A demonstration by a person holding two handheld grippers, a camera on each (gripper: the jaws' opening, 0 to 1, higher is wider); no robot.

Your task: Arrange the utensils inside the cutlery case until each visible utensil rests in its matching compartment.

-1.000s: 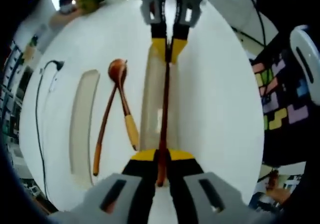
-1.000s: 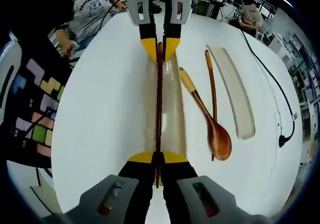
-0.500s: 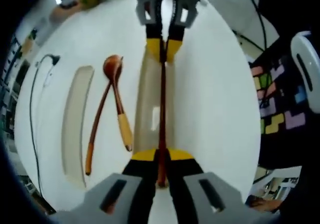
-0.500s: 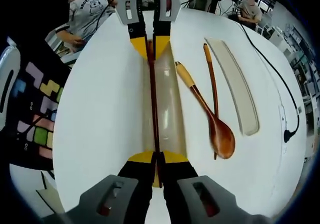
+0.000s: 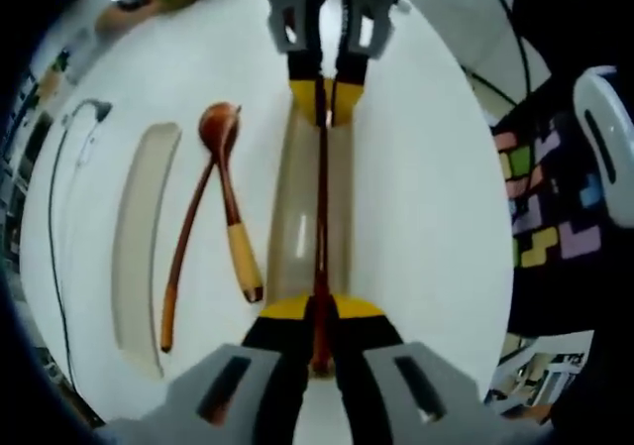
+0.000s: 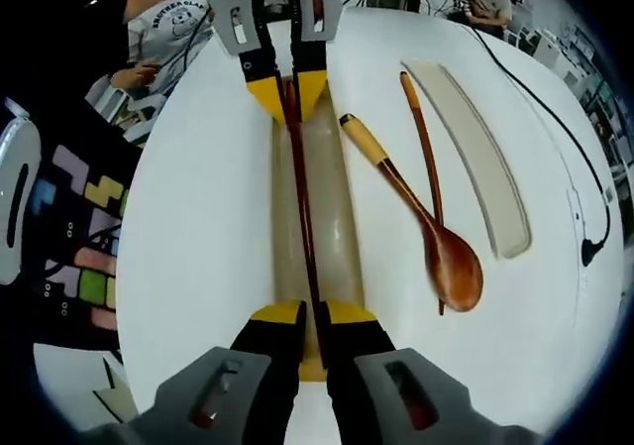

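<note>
Two grippers are pinching opposite ends of a dark wooden chopstick (image 5: 321, 207) over a long beige cutlery case (image 5: 309, 202) lying mid-frame on the white counter (image 5: 426, 197). In the left gripper view, the left gripper (image 5: 319, 316) is closing on the stick's near end at bottom centre while the right gripper (image 5: 322, 86) is clamping the far end at top. Left of the case, a wooden spoon (image 5: 230, 202) is crossing a second chopstick (image 5: 188, 242), beside the case lid (image 5: 137, 232).
</note>
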